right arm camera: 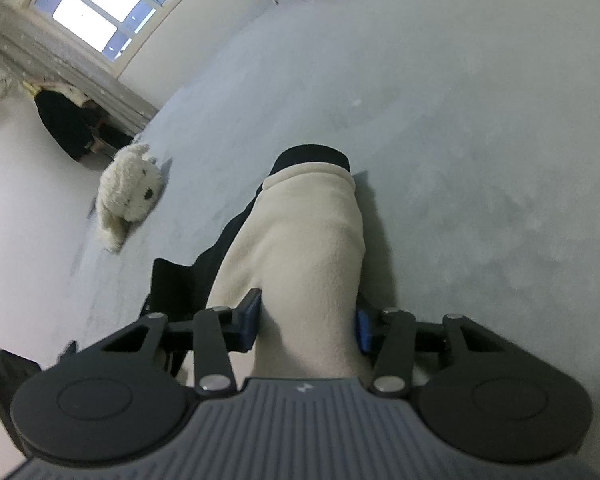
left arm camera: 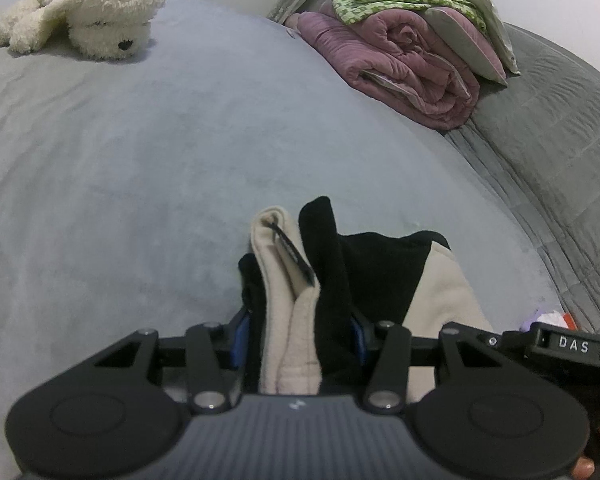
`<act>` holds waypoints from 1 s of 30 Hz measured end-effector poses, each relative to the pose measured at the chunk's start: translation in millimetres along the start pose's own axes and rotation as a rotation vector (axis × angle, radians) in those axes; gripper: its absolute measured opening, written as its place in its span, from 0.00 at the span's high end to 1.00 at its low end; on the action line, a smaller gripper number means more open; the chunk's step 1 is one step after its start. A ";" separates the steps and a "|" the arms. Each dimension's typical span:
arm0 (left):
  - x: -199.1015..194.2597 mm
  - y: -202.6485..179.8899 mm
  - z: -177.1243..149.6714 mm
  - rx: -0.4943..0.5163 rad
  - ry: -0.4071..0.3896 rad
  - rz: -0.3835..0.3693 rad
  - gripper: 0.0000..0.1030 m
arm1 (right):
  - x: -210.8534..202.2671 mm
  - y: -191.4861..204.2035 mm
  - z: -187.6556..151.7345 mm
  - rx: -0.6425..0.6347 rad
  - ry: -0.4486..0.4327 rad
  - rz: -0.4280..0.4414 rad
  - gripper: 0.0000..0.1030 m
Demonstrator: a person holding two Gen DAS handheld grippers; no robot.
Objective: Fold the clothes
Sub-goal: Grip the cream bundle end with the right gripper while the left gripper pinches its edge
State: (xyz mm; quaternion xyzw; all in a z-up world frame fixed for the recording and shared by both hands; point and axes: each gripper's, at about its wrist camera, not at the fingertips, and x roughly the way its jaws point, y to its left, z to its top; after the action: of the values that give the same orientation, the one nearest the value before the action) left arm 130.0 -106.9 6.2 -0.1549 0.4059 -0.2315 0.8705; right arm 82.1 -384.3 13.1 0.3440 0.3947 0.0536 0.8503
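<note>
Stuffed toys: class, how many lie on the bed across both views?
1. The same white plush dog shows in both views: far left on the bed in the left view, by the wall in the right. Others may be out of view.

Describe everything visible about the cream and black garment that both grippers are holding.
The cream and black garment looks like soft fleece, cream panels joined to black ones, with a black-edged opening showing near its bunched top. It is gathered, not yet folded flat. The left hand-held gripper clamps a bunched part, and the right hand-held gripper clamps a cream section ending in a black band. It hangs over the grey-blue bedcover.
</note>
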 end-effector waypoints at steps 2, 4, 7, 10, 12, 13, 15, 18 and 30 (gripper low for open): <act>-0.7 -1.9 -0.8 0.002 -0.005 0.007 0.55 | -0.6 5.4 -1.9 -0.023 -0.013 -0.024 0.54; -2.2 -3.1 -0.8 -0.002 -0.009 0.009 0.56 | -0.7 9.9 -3.5 -0.040 -0.025 -0.043 0.56; -5.5 -3.9 0.9 -0.008 -0.015 0.008 0.61 | -2.6 15.2 -3.5 -0.058 -0.045 -0.047 0.58; -8.5 -8.2 1.7 -0.007 -0.020 0.021 0.62 | -10.6 23.9 -3.0 -0.120 -0.078 -0.038 0.59; -10.6 -11.4 2.2 -0.005 -0.023 0.032 0.63 | -13.7 29.7 -3.7 -0.170 -0.091 -0.039 0.59; -12.3 -13.7 2.3 -0.003 -0.027 0.039 0.63 | -14.3 31.7 -4.0 -0.187 -0.096 -0.041 0.59; -16.9 -18.4 2.5 0.005 -0.039 0.051 0.63 | -13.7 34.1 -4.6 -0.205 -0.102 -0.045 0.59; -27.4 -26.7 3.1 0.020 -0.072 0.051 0.63 | -19.0 36.8 -2.3 -0.226 -0.129 -0.029 0.59; -44.3 -61.7 -14.6 0.136 -0.104 0.195 0.64 | -22.8 43.7 -7.2 -0.317 -0.127 -0.020 0.59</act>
State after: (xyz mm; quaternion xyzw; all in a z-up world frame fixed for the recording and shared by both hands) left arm 76.6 -136.7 53.4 -0.0670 0.3565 -0.1642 0.9173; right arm 69.3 -355.5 51.7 0.2043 0.3301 0.0847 0.9177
